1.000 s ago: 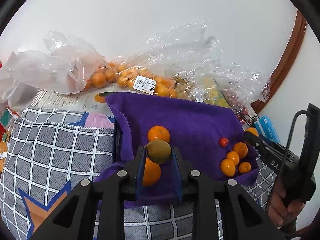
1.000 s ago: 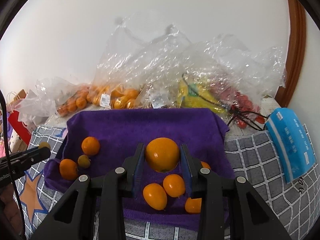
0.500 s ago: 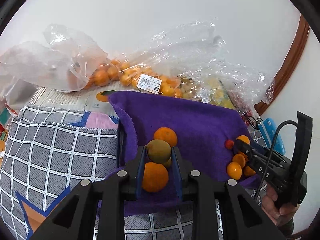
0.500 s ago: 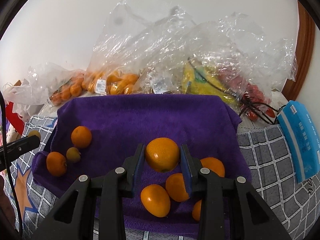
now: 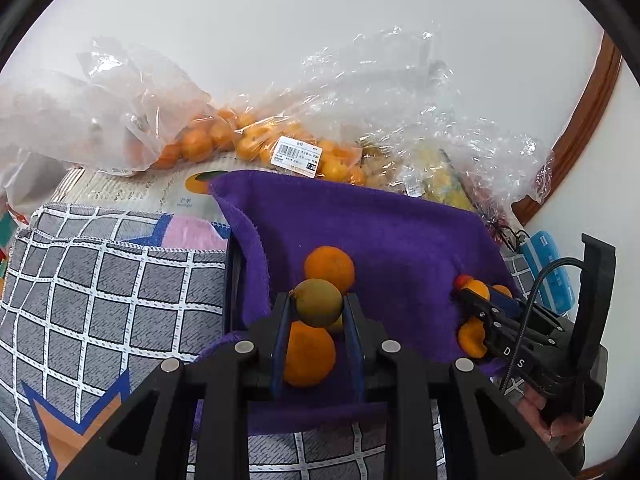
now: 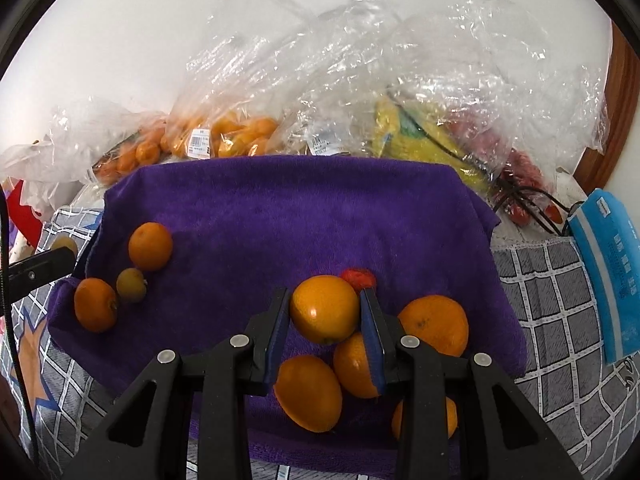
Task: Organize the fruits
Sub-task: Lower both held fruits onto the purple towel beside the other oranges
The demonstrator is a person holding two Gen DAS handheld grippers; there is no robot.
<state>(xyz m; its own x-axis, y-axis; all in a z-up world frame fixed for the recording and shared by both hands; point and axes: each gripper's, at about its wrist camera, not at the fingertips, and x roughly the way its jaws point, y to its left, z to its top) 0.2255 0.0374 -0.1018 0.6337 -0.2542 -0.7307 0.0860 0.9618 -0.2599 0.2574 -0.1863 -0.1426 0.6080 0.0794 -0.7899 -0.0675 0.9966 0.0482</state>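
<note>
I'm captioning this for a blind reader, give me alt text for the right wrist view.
The right gripper grips an orange between its fingers above a purple towel. More oranges lie beneath it, others at the towel's left, and bags of fruit sit behind.

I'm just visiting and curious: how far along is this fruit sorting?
Partway, seemingly. Two groups already lie on the purple towel: oranges at its right, a few fruits at its left. The left gripper holds a greenish fruit, the right gripper an orange. Bagged fruit remains behind.
</note>
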